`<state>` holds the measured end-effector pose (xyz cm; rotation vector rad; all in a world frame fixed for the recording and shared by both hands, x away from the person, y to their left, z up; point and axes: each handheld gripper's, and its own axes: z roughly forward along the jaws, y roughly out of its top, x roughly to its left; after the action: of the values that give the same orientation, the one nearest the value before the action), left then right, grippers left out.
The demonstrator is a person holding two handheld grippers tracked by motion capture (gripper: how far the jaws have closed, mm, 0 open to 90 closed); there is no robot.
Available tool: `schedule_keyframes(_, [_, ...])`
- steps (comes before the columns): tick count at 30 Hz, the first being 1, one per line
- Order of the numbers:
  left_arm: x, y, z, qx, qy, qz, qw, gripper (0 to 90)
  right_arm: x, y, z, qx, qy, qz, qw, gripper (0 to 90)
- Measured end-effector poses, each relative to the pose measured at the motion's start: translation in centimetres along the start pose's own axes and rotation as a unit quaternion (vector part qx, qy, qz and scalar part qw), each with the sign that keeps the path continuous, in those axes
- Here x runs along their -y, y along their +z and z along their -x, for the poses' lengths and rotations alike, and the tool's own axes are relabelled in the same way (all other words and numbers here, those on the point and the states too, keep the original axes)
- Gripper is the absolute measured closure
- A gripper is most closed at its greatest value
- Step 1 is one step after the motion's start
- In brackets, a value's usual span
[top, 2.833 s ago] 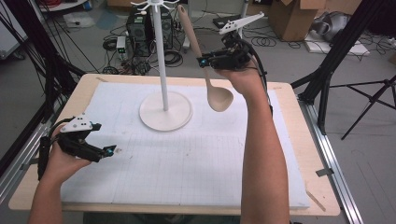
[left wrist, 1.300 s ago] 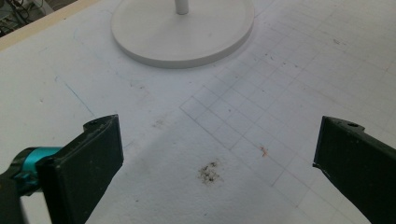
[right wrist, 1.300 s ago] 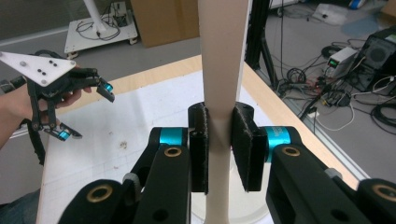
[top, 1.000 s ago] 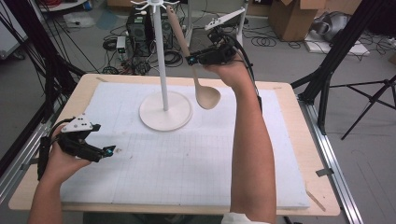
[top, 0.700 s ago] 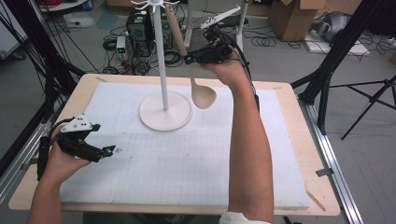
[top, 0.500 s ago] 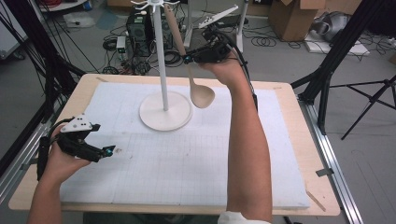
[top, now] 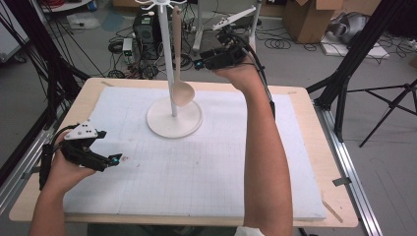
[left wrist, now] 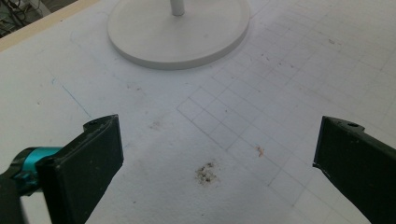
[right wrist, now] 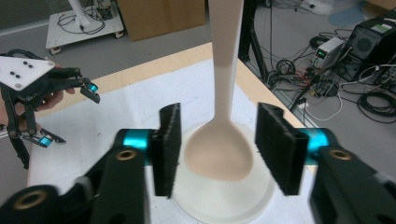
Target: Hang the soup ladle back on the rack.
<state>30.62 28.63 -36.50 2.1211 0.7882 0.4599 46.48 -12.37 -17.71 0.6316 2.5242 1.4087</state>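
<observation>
Since the wooden spoon now hangs off the hook stand with its bowl right between the right gripper fingers, which have just been opening and stand half apart, pulling back crooked could knock it swinging or off. I can't quite see the hook itself, so no idea how secure it is. The left gripper has wide fingers, nothing between them, low over the white gridded mat on the worktop. Cables, boxes and a computer tower clutter the floor beyond.
</observation>
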Motion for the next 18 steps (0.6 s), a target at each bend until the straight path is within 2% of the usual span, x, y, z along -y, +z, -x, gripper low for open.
schedule_keyframes(2, [0.0,0.0,0.0,0.000,0.002,-0.002,1.0000,1.7,0.7,-1.0,0.1,0.000,0.004,0.010,0.9999,41.7])
schedule_keyframes(6, [0.0,0.1,0.0,0.000,0.001,0.000,1.0000,1.7,1.5,-1.9,0.1,0.004,0.002,0.013,0.9999,37.8])
schedule_keyframes(7, [-0.1,0.1,0.0,0.000,0.002,0.000,1.0000,1.7,2.1,-2.5,0.0,0.013,0.002,0.016,0.9998,33.1])
schedule_keyframes(12, [-0.1,0.1,0.1,0.000,0.004,-0.001,1.0000,1.7,3.7,-4.1,-0.6,0.017,-0.003,0.016,0.9997,24.5])
schedule_keyframes(14, [-0.1,0.2,0.1,0.000,0.004,-0.002,1.0000,1.7,4.3,-4.7,-1.0,0.022,-0.006,0.018,0.9996,23.7])
schedule_keyframes(18, [-0.2,0.1,0.2,0.000,0.004,-0.001,1.0000,1.6,5.7,-5.6,-1.8,0.016,-0.013,0.024,0.9995,21.1])
